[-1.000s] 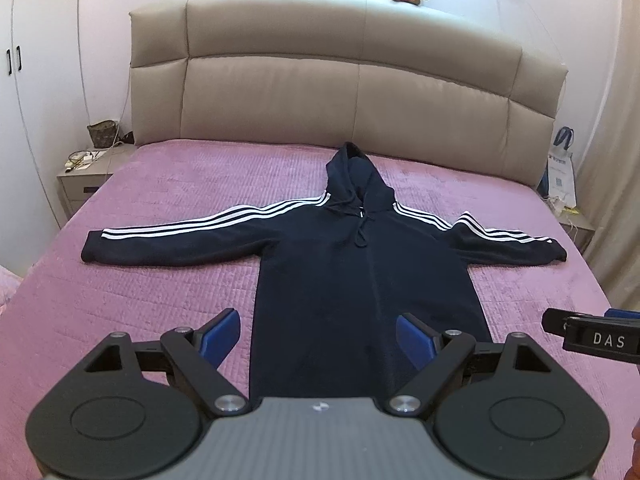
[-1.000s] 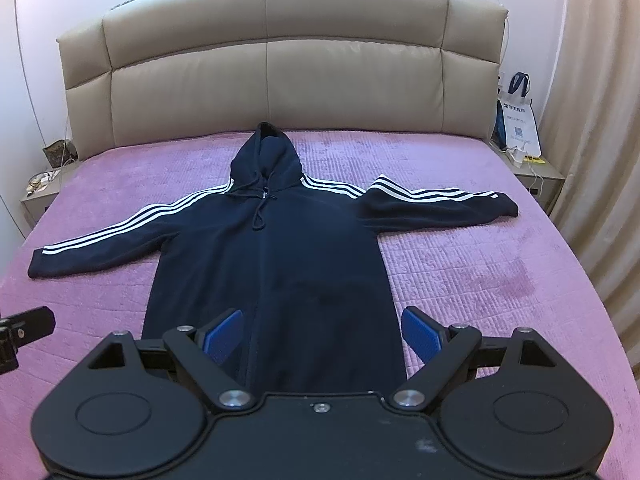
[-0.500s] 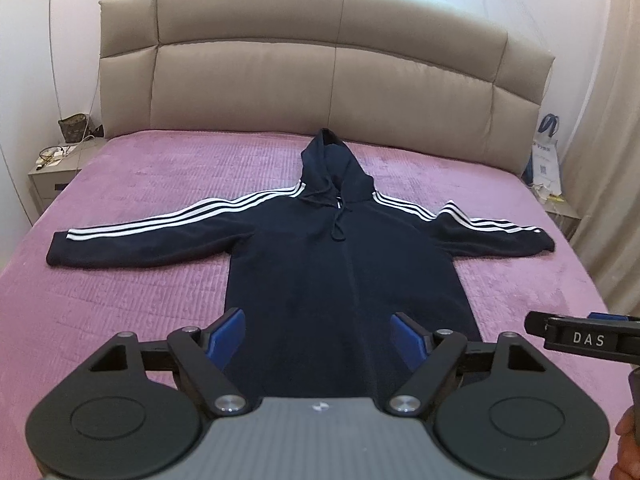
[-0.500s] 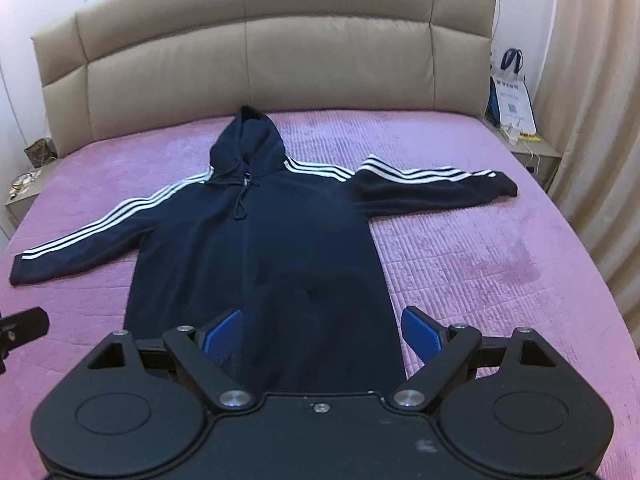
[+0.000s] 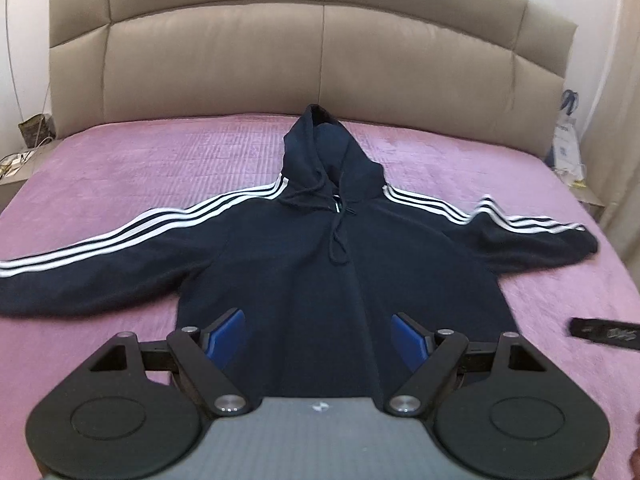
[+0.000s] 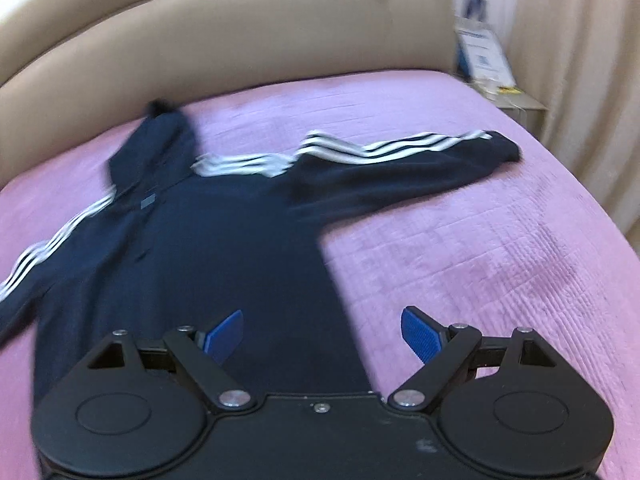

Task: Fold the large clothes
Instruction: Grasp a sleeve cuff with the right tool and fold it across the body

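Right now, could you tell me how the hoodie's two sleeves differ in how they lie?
The left sleeve lies nearly straight and runs out of the left wrist view; the right sleeve is rumpled, with a kink in its stripes, and its cuff shows. Both lie spread flat on the bed, navy with three white stripes.

Navy hoodie point(image 5: 320, 264) flat on pink bed point(image 5: 120, 160); left hand-held gripper point(image 5: 320, 340) gaping.

One hoodie point(image 5: 320, 272), one bed point(image 5: 160, 160), two tongs point(image 5: 320, 340).
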A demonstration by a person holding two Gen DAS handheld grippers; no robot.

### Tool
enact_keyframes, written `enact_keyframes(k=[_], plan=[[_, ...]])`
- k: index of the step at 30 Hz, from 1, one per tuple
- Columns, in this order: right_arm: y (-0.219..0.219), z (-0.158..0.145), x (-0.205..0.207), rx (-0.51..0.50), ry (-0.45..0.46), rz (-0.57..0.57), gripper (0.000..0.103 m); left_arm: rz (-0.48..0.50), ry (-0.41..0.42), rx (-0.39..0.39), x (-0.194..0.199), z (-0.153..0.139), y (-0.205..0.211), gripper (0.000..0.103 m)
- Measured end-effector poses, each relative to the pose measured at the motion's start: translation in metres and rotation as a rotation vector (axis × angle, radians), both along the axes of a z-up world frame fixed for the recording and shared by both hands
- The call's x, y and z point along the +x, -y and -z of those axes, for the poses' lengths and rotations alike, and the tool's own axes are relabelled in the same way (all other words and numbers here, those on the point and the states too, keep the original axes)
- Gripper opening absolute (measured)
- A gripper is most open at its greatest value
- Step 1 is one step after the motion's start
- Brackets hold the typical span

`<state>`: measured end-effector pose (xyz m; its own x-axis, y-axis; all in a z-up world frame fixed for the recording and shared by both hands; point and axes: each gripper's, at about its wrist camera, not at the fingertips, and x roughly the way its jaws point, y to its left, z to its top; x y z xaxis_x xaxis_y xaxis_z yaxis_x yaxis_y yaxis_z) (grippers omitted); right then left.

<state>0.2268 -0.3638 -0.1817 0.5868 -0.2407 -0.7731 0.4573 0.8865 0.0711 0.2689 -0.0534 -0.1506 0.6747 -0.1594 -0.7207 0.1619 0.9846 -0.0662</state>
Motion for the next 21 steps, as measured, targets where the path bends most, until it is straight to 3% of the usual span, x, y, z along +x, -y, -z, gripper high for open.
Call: enact_keyframes(k=[7, 13, 16, 21], plan=[[0.153, 0.030, 0.055, -0.017, 0.164, 0.227, 0.102, 0.006, 0.018, -0.020, 0.080, 0.056, 0.033, 0.082], [0.302, 0.059, 0.127, 0.081, 0.207, 0.427, 0.101, 0.064, -0.035, 0.019, 0.100, 0.087, 0.047, 0.082], [0.353, 0.080, 0.155, 0.171, 0.214, 0.491, 0.101, 0.066, -0.055, 0.050, 0.101, 0.099, 0.051, 0.082], [0.393, 0.117, 0.180, 0.279, 0.184, 0.612, 0.101, 0.057, -0.091, 0.080, 0.092, 0.121, 0.049, 0.082]])
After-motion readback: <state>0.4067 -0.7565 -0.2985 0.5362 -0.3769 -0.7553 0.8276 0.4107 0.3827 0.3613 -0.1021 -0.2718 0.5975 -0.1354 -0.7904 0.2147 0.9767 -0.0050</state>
